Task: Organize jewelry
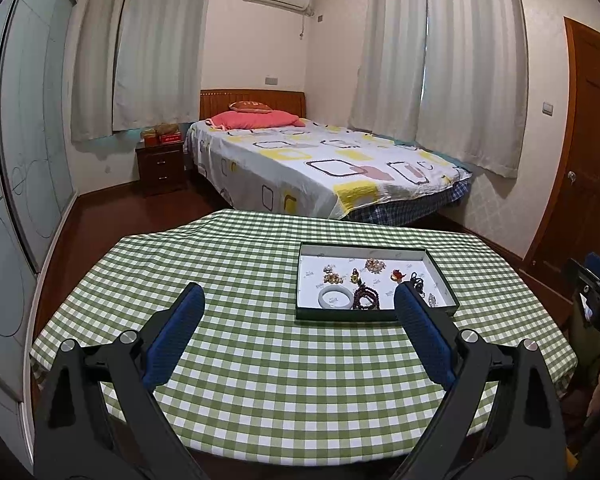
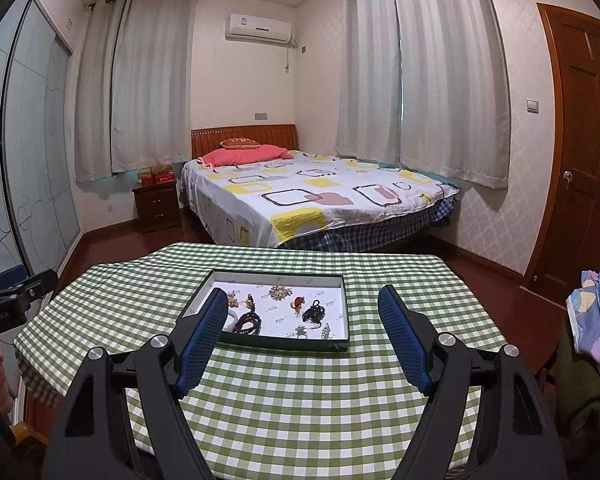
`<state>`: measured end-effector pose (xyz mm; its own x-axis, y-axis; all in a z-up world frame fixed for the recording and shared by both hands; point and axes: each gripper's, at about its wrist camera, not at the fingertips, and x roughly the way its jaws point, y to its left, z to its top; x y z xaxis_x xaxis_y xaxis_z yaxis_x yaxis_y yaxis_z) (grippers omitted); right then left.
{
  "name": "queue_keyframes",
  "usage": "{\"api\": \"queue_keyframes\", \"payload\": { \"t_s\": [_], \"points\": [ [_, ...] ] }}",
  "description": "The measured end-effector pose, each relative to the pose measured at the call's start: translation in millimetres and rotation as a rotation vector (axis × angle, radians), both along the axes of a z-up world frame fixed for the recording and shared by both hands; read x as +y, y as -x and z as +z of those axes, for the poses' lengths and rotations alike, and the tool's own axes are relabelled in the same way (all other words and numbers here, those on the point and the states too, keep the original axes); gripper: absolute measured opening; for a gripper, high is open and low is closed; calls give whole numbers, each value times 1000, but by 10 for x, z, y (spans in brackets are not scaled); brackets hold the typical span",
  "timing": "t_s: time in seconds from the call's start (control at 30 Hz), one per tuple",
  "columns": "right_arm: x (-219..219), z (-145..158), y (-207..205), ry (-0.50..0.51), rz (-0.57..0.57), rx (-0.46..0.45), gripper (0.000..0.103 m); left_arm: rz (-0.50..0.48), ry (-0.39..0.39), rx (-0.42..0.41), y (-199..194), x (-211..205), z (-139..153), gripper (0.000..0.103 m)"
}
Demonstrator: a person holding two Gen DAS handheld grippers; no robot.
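Note:
A shallow dark green tray (image 1: 374, 314) with a white floor lies on the green checked tablecloth (image 1: 260, 360); it also shows in the right wrist view (image 2: 276, 345). In it lie a pale jade bangle (image 1: 334, 298), dark beaded bracelets (image 1: 366, 298) (image 2: 249, 323), a red charm (image 1: 397, 276) (image 2: 299, 302), a black piece (image 2: 314, 313) and several small gold and silver pieces. My left gripper (image 1: 299, 294) is open and empty, above the cloth short of the tray. My right gripper (image 2: 303, 295) is open and empty, near the tray's front edge.
The table ends just beyond the tray. Behind it stand a bed (image 1: 320, 160), a nightstand (image 1: 160, 168), curtains and a wooden door (image 2: 580, 140). A wardrobe (image 1: 20, 160) is at the left. Folded cloth (image 2: 596, 320) lies at the right.

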<state>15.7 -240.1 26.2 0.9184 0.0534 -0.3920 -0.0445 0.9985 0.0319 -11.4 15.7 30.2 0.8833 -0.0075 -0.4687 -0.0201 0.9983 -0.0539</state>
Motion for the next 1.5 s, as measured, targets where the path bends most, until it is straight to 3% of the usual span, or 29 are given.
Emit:
{"api": "queue_keyframes", "payload": {
  "t_s": [1.5],
  "points": [
    [28, 22, 35, 3, 6, -5, 75, 2, 12, -20, 40, -14, 37, 94]
  ]
}}
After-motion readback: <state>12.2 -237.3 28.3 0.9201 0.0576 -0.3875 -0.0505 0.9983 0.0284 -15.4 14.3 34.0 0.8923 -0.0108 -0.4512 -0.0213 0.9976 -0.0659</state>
